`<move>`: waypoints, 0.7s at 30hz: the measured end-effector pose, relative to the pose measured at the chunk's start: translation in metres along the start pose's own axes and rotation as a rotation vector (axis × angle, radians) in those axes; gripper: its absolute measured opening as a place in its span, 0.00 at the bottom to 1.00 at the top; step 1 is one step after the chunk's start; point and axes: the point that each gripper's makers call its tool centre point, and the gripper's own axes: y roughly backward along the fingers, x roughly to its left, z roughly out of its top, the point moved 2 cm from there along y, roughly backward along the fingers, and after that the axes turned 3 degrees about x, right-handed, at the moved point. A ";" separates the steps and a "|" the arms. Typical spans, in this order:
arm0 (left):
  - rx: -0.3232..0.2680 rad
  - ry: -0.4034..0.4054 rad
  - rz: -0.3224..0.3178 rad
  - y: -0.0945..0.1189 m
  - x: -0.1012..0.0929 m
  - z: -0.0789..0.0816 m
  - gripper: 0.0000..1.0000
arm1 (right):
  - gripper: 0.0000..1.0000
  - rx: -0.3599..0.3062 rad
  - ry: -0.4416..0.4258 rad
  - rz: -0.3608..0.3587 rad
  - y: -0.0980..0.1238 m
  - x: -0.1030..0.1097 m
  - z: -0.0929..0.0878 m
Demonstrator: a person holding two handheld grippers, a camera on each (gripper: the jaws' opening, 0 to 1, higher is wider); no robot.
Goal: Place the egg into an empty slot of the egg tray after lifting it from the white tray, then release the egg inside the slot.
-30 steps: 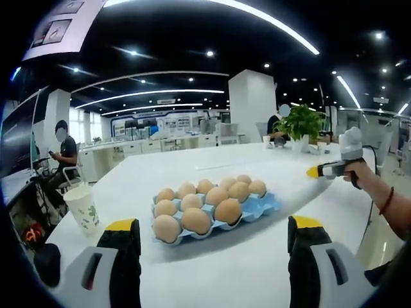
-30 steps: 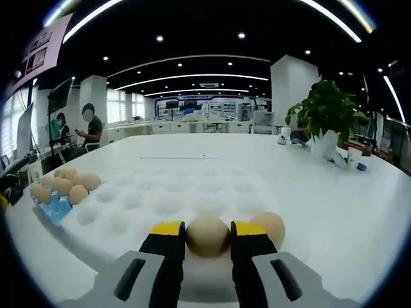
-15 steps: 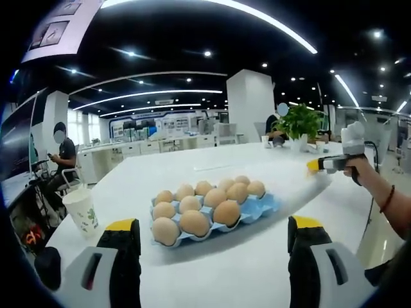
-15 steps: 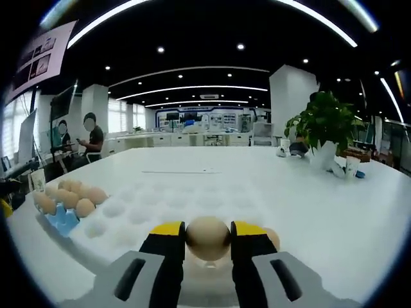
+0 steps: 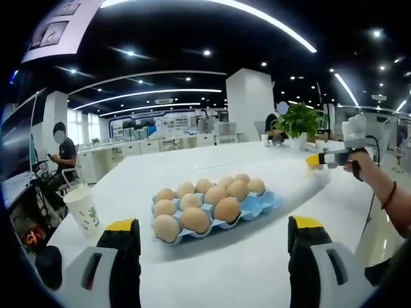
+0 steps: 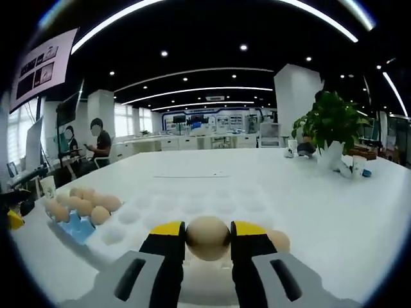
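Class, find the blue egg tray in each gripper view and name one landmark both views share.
Left gripper view: the blue egg tray lies at centre, full of eggs, between and beyond the tool's jaws.
Right gripper view: the blue egg tray sits at the left edge, beside the white tray.
Shared landmark: the potted plant.

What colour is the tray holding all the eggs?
Blue egg tray, clearest in the left gripper view.

A broad white table spreads out below me. On it I see a blue egg tray loaded with brown eggs, a white tray just beside it, a paper cup near the edge, and a potted plant at the far side.
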 end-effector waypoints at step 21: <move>0.013 -0.011 -0.004 0.002 -0.001 -0.002 0.99 | 0.29 0.041 0.056 0.145 -0.001 0.050 0.001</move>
